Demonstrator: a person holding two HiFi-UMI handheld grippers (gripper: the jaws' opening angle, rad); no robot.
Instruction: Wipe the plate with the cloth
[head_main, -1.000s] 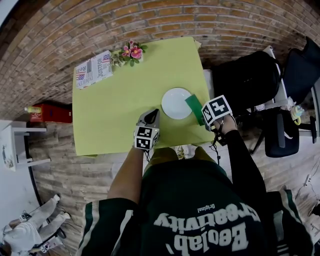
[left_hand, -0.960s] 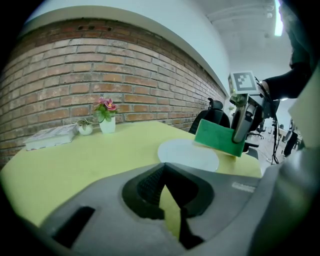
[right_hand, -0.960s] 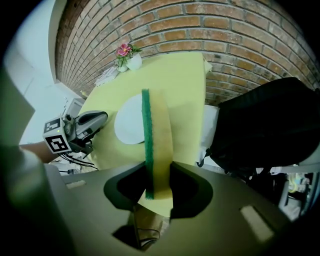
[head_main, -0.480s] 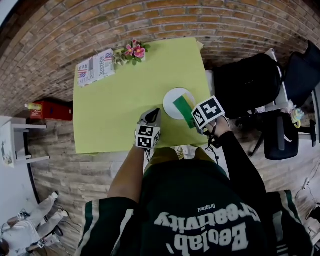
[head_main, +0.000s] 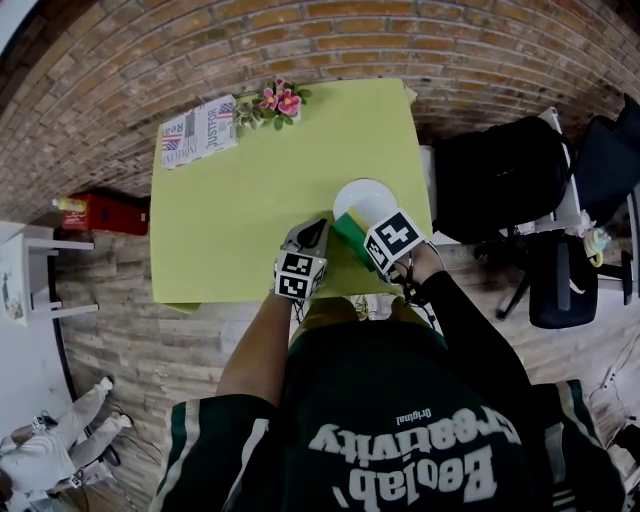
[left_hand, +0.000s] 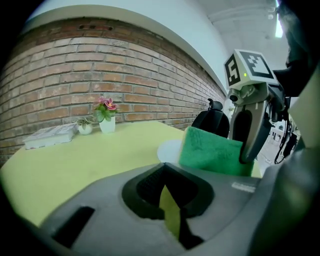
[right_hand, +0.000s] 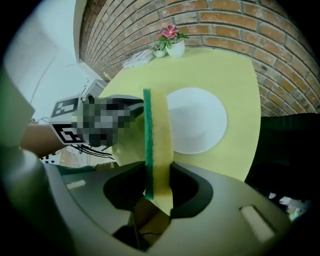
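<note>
A white plate (head_main: 362, 196) lies on the yellow-green table (head_main: 230, 200), near its right front corner. My right gripper (head_main: 360, 237) is shut on the cloth, a green-and-yellow sponge (head_main: 346, 227), and holds it on edge over the plate's near left rim. In the right gripper view the sponge (right_hand: 156, 135) stands upright between the jaws, with the plate (right_hand: 196, 120) just beyond it. My left gripper (head_main: 314, 233) hovers close to the left of the sponge, jaws together and empty. The left gripper view shows the sponge (left_hand: 212, 152) in front of the plate (left_hand: 169, 149).
A folded magazine (head_main: 198, 131) and a small pot of pink flowers (head_main: 277, 103) sit at the table's far edge. A black office chair (head_main: 490, 175) stands right of the table. A red box (head_main: 95, 213) lies on the floor to the left.
My right gripper has carried the sponge leftward, from the plate's right side across to its near left rim, close to the left gripper. The left gripper has hardly moved.
</note>
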